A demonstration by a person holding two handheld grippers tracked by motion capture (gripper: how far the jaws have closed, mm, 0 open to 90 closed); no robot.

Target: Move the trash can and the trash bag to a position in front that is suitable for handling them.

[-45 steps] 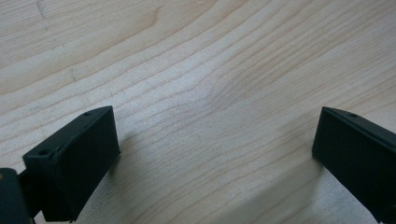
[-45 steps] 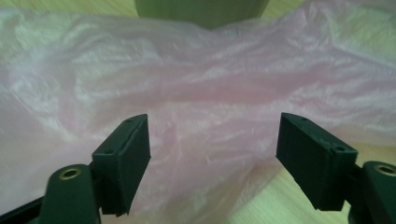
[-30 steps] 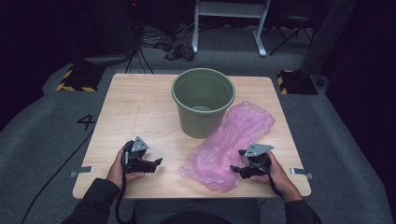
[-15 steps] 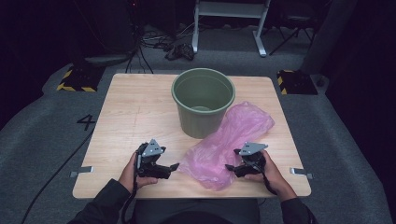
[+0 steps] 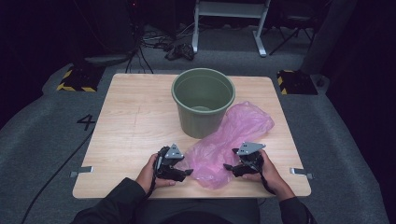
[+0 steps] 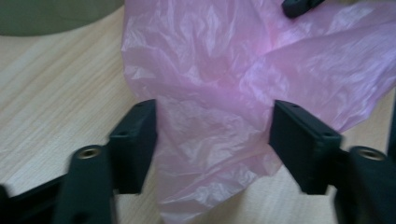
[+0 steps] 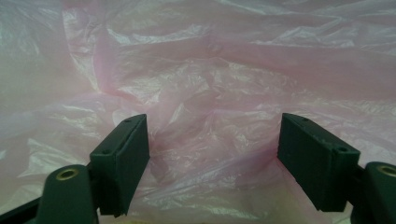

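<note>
Left gripper [image 5: 183,171], lower centre-left of the high view: jaws stand apart, with the near end of the pink plastic bag [image 5: 229,142] lying between them in the left gripper view; nothing is clamped. Right gripper [image 5: 232,167], lower centre-right of the high view: jaws likewise apart, facing crumpled pink film across the right gripper view [image 7: 212,154]; whether the pads touch it cannot be told.

The bag lies flat and wrinkled on the wooden table [image 5: 130,121]. Its long axis runs diagonally from lower centre of the high view up toward the right, with the far end beside the bucket.

Green bucket [image 5: 203,100], upright at upper centre of the table, just beside the bag's upper-left flank. Its mouth is open; the visible interior shows bare green wall and floor.

Bare tabletop extends left of the bucket and the left gripper. The bag's near end lies close to the table's bottom edge, between the two hands.
</note>
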